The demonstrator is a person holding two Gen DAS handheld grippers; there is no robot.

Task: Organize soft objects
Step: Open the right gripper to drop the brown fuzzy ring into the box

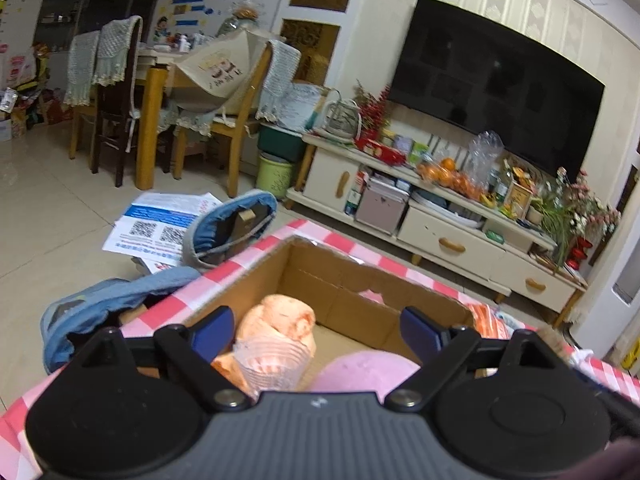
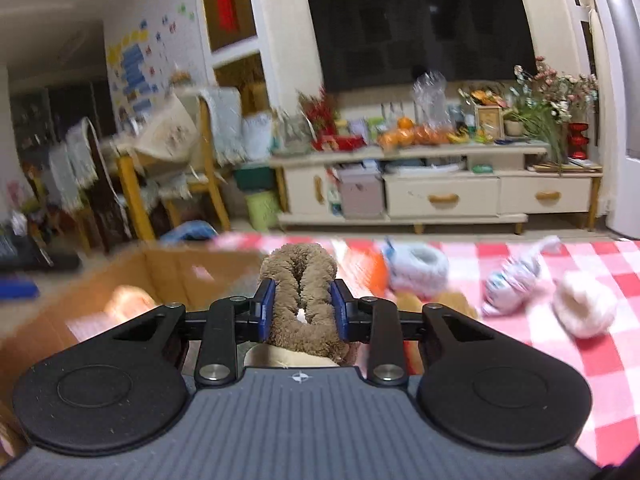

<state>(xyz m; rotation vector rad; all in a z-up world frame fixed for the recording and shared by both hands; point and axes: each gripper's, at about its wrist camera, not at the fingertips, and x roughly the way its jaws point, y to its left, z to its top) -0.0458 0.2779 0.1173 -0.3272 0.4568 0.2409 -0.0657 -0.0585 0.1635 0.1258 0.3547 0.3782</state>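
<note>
From your left wrist view, your left gripper (image 1: 316,330) hangs over the open cardboard box (image 1: 360,292), its fingers (image 1: 420,326) spread wide with nothing pressed between them. Down in the box, below the gap, lies a peach-coloured plush toy (image 1: 280,320) with a ribbed pinkish piece in front of it, and a pink soft thing (image 1: 364,372) sits just to its right, partly hidden by the gripper body. The box stands on a counter covered with a red-and-white checked cloth (image 1: 240,268); blue denim items (image 1: 120,300) lie by the counter's left edge. From your right wrist view, your right gripper (image 2: 302,306) is clamped on a brown fuzzy plush toy (image 2: 298,276), the blue fingers (image 2: 266,308) drawn in narrow and squeezing its pile from both sides, so that the toy bulges up above them. The same cardboard box (image 2: 168,268) shows blurred to the left. To the right, on the checked cloth (image 2: 560,264), rest a pale blue soft slipper (image 2: 420,266), a white-and-blue plush piece (image 2: 512,280) and a white fluffy toy (image 2: 586,310), each apart from the others.
</note>
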